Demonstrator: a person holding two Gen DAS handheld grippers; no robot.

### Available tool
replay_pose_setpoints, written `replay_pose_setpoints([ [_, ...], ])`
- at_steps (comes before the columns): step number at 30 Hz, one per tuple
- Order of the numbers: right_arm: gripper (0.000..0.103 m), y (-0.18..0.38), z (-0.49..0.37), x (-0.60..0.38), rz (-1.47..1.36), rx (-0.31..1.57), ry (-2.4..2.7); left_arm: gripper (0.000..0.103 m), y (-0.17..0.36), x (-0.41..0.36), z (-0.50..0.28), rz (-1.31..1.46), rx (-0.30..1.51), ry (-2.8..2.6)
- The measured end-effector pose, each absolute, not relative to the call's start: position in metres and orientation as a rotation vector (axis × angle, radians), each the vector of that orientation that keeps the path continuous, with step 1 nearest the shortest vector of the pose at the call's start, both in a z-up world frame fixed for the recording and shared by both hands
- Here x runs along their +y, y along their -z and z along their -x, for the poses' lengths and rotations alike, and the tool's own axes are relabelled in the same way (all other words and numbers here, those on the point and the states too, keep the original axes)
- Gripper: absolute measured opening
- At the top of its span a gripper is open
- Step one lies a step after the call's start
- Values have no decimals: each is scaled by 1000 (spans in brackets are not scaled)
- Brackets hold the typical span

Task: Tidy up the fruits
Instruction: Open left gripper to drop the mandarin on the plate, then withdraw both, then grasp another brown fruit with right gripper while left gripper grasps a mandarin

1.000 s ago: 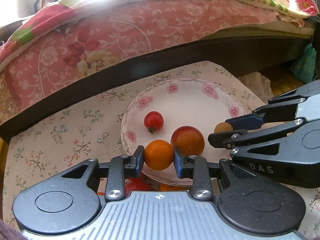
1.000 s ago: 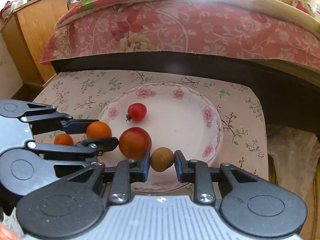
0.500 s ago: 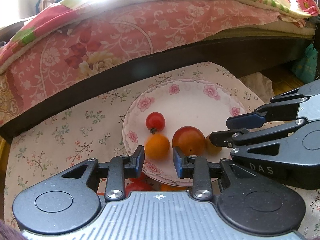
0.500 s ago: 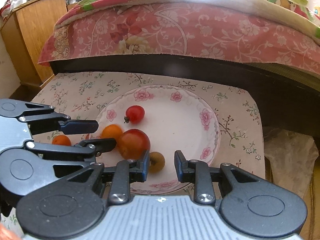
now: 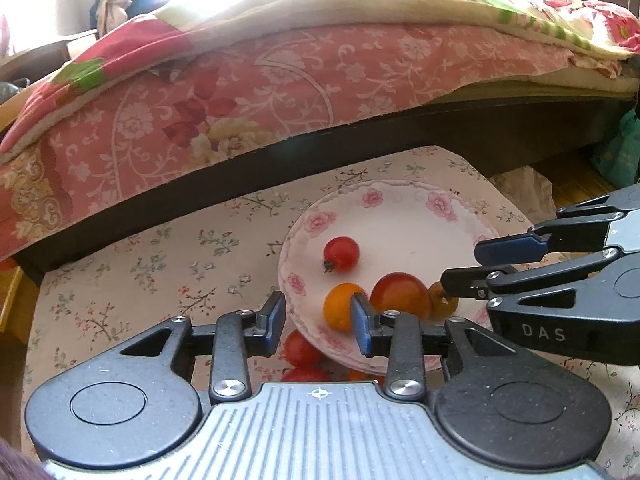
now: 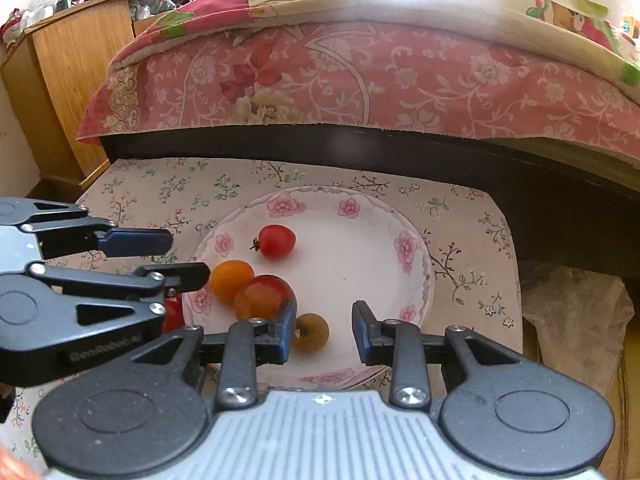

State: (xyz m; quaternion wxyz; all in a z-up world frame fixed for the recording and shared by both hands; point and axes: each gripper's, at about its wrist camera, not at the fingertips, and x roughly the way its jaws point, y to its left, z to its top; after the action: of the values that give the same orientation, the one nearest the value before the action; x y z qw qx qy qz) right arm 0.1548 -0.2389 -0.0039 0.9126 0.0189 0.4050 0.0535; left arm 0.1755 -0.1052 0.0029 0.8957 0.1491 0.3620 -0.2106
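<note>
A white flowered plate [image 5: 404, 216] [image 6: 360, 240] holds a small red tomato [image 5: 341, 253] [image 6: 277, 241], an orange tomato [image 5: 341, 309] [image 6: 231, 280], a larger red-orange tomato [image 5: 400, 295] [image 6: 262, 297] and a small brown fruit [image 5: 443, 304] [image 6: 311, 331]. My left gripper [image 5: 318, 320] [image 6: 168, 256] is open and empty at the plate's near left rim. My right gripper [image 6: 323, 334] [image 5: 464, 264] is open and empty, with the brown fruit lying on the plate near its left finger.
Red tomatoes [image 5: 298, 350] [image 6: 173, 314] lie on the flowered tablecloth [image 5: 140, 264] below the plate's near left rim, partly hidden. A bed with a pink quilt [image 6: 360, 80] runs along the far side. A wooden cabinet [image 6: 68, 80] stands at the left.
Both grippers opened and drew back. The orange tomato left the left gripper and the brown fruit left the right gripper; both now lie on the plate.
</note>
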Motion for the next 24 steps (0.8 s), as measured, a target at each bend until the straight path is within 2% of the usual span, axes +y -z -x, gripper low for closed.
replay_pose_setpoints([
  [13, 33, -3, -125, -211, -22, 833, -209, 46, -13, -73, -154, -305, 768, 408],
  [24, 34, 13, -104, -169, 11, 899, -322, 48, -5, -34, -121, -327, 823, 402],
])
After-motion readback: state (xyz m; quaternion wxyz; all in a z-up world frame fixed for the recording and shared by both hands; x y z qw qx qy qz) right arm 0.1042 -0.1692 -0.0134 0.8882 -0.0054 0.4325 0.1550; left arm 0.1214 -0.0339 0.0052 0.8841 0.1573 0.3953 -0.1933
